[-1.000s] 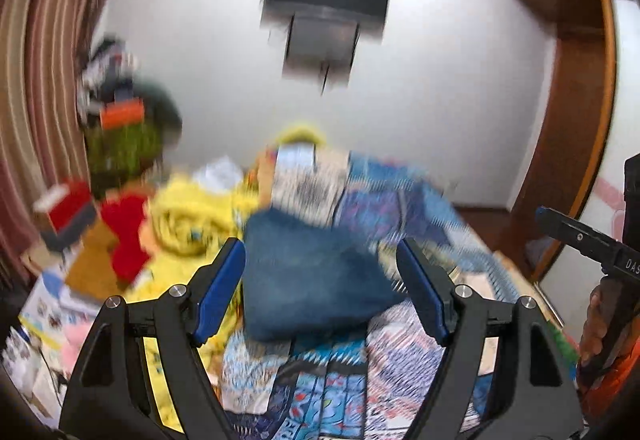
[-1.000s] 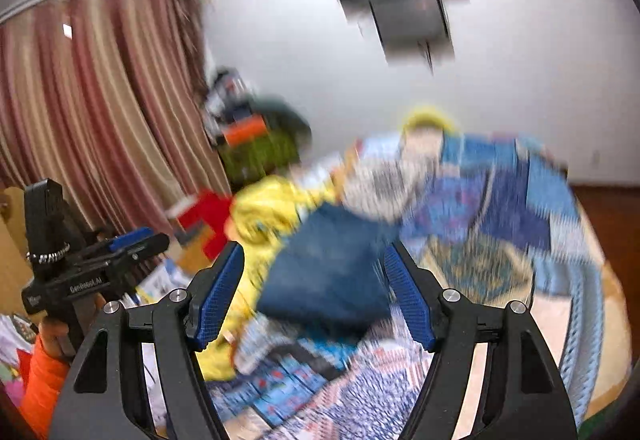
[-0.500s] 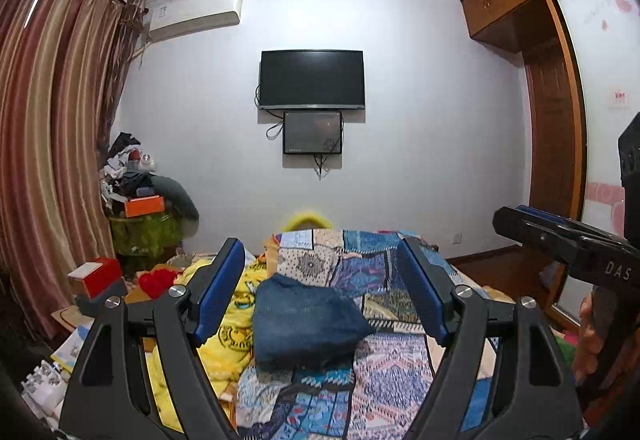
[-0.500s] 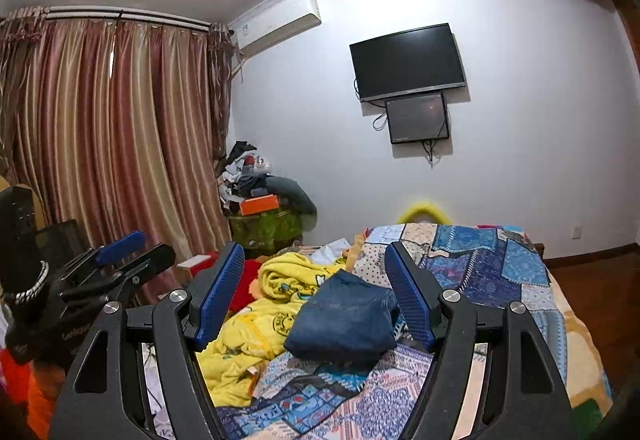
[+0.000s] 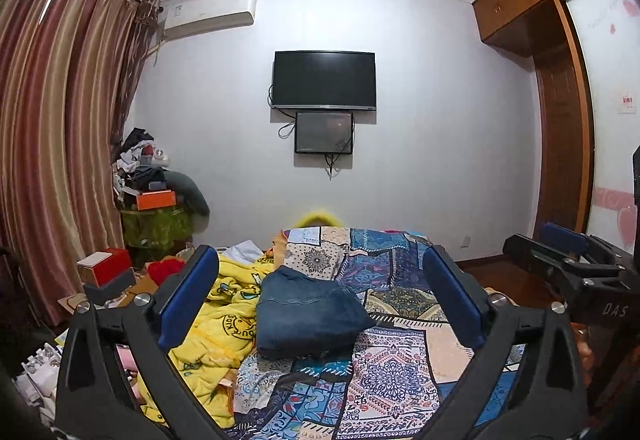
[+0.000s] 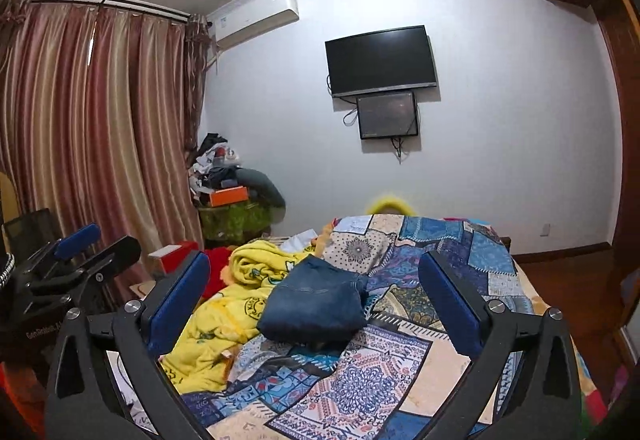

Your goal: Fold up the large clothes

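Note:
A folded pair of blue jeans (image 5: 308,314) lies on the patchwork bedspread (image 5: 392,372); it also shows in the right wrist view (image 6: 316,306). My left gripper (image 5: 320,298) is open and empty, held back from the bed and well above the jeans. My right gripper (image 6: 314,298) is open and empty too, likewise back from the jeans. The right gripper shows at the right edge of the left wrist view (image 5: 568,264). The left gripper shows at the left edge of the right wrist view (image 6: 80,256).
A crumpled yellow blanket (image 5: 212,316) lies left of the jeans on the bed. Red boxes (image 5: 106,272) and clutter stand by the striped curtain (image 5: 52,143). A TV (image 5: 324,79) hangs on the far wall. A wooden wardrobe (image 5: 560,119) stands at the right.
Both grippers have pulled back and tilted up from close over the jeans, so the whole room now shows. The jeans lie where they were. Both grippers stay open.

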`<state>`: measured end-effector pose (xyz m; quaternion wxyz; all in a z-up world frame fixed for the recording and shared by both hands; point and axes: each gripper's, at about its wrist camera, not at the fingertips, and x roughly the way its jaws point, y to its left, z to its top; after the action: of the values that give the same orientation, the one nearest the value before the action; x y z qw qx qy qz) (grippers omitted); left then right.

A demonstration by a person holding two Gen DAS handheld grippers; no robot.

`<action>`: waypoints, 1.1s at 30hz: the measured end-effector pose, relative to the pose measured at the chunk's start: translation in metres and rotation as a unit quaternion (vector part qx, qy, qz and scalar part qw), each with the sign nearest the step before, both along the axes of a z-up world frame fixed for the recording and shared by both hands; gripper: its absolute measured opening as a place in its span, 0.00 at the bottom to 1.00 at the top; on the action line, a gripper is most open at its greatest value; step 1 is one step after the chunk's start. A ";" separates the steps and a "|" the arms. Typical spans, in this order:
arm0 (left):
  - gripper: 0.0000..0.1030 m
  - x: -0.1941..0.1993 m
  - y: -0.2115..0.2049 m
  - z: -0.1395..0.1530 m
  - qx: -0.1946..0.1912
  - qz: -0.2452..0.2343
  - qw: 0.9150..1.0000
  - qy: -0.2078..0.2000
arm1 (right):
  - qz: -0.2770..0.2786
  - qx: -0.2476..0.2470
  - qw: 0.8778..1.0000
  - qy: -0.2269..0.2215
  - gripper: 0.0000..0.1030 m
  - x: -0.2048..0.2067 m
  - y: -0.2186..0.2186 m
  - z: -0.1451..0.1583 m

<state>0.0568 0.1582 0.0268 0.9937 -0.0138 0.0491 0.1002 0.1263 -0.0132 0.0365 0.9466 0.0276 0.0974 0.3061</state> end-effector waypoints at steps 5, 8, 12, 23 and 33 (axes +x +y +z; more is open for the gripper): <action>0.99 0.002 -0.003 -0.003 0.001 -0.004 1.000 0.003 | -0.004 -0.007 1.000 -0.004 1.00 -0.003 0.000 -0.003; 0.99 0.003 -0.002 -0.004 0.001 -0.007 1.000 0.005 | -0.004 -0.008 1.000 -0.003 1.00 -0.003 0.000 -0.003; 0.99 0.004 -0.002 -0.005 0.000 -0.007 1.000 0.007 | -0.006 -0.011 1.000 -0.002 1.00 -0.004 -0.001 -0.006; 0.99 0.015 -0.001 -0.013 0.001 -0.006 1.000 0.024 | -0.013 -0.017 1.000 0.010 1.00 -0.003 0.000 -0.007; 1.00 0.020 -0.001 -0.015 -0.003 -0.002 1.000 0.031 | -0.016 -0.020 1.000 0.018 1.00 0.000 0.001 -0.008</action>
<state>0.0767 0.1572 0.0115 0.9919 -0.0132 0.0798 0.0982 0.1267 -0.0124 0.0286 0.9498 0.0159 0.1195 0.2888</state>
